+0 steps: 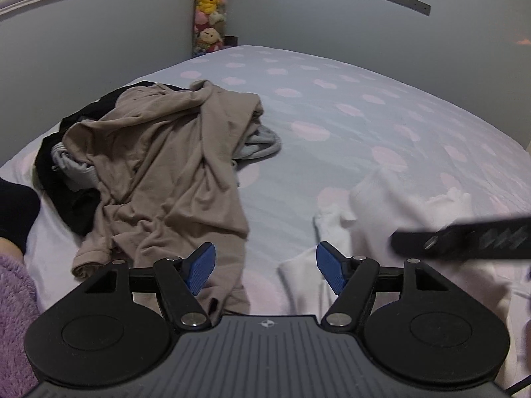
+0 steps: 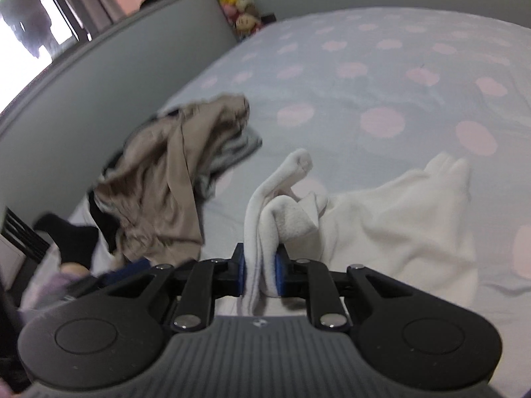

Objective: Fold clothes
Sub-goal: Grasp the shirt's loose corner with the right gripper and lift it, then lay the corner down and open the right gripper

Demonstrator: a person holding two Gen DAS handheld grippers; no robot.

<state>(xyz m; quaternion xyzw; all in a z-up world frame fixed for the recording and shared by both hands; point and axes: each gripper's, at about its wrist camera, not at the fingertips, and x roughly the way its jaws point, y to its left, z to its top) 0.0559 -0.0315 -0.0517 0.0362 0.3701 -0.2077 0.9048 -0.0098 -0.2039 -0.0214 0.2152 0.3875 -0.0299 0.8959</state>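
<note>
A white fleece garment (image 2: 398, 219) lies crumpled on the bed at the near right. My right gripper (image 2: 260, 265) is shut on a bunched fold of it, and the fold stands up between the blue pads. In the left wrist view the same white garment (image 1: 391, 205) is blurred, with part of the right gripper (image 1: 464, 238) crossing over it as a dark bar. My left gripper (image 1: 265, 255) is open just above the bed, with nothing between its pads. Its left pad is over the hem of a beige garment (image 1: 166, 165).
The beige garment tops a heap with a grey piece (image 1: 262, 146) and a black piece (image 1: 56, 179). The bed sheet (image 1: 332, 99) is pale blue with pink dots. Plush toys (image 1: 210, 10) hang in the far corner. A purple fuzzy sleeve (image 1: 13, 298) is at the left edge.
</note>
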